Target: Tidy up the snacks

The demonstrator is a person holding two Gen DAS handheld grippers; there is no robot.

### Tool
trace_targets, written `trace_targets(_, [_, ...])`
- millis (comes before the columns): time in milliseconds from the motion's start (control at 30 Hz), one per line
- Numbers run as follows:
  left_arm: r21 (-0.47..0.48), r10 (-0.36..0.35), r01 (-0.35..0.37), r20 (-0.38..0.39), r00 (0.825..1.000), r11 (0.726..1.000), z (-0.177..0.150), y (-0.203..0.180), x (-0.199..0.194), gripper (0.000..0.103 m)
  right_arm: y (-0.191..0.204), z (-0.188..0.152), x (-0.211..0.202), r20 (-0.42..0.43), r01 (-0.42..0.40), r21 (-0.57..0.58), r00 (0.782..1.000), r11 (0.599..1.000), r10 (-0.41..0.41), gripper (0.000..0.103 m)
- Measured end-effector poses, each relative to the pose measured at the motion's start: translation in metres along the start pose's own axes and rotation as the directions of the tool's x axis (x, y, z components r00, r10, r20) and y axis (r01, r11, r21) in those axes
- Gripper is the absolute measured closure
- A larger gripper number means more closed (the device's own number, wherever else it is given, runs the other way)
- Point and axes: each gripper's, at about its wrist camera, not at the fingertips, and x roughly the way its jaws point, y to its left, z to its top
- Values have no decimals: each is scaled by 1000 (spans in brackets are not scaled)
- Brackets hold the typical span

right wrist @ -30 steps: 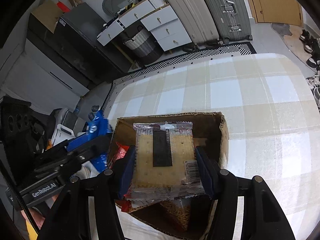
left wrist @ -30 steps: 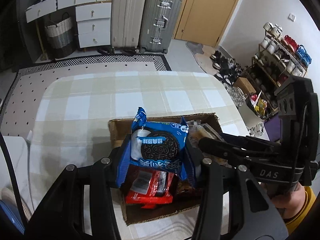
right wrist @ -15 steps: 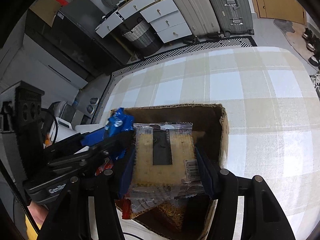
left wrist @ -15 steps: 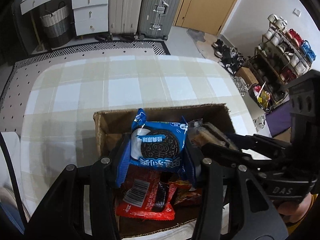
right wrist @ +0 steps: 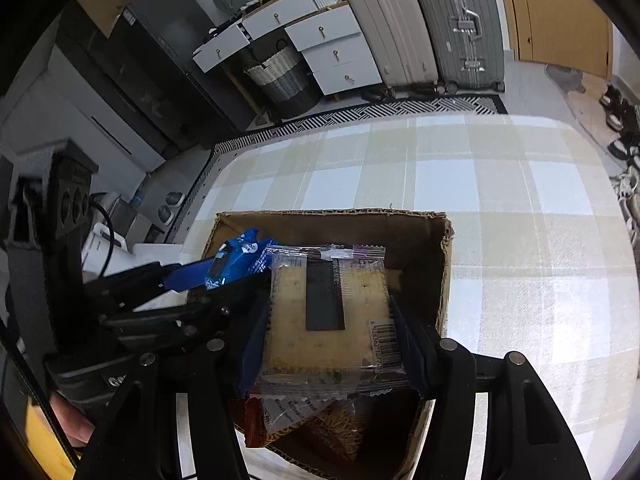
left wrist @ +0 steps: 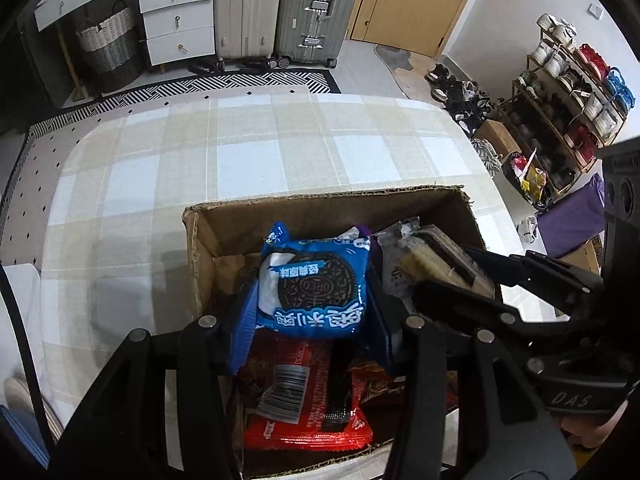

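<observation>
My left gripper (left wrist: 312, 312) is shut on a blue Oreo pack (left wrist: 314, 284) and holds it over the open cardboard box (left wrist: 320, 204). My right gripper (right wrist: 330, 320) is shut on a clear-wrapped cracker pack (right wrist: 328, 312) and holds it over the same box (right wrist: 332, 218). The two grippers are side by side above the box. The cracker pack also shows in the left wrist view (left wrist: 436, 260), and the Oreo pack shows in the right wrist view (right wrist: 236, 260). A red snack packet (left wrist: 308, 408) lies inside the box under the Oreo pack.
The box stands on a table with a checked cloth (left wrist: 248, 152). Another snack bag (right wrist: 320, 428) lies in the box bottom. Beyond the table are suitcases (left wrist: 280, 8), white drawers (left wrist: 176, 16), a woven basket (left wrist: 106, 52) and a shoe rack (left wrist: 572, 76).
Both grippers have moved forward over the box with their packs still held. The box now fills more of both views, and the two grippers have come closer together.
</observation>
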Motion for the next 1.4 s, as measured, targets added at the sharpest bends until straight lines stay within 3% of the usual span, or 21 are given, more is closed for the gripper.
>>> trace_targets(567, [-67, -82, 81, -12, 997, 994, 4, 15, -15, 48, 21, -1, -20, 103, 43, -120, 994, 992, -31, 35])
trace_targets(1400, [-103, -94, 96, 17, 995, 990, 2, 16, -44, 43, 13, -10, -43, 183, -1, -85, 983, 996, 16, 35])
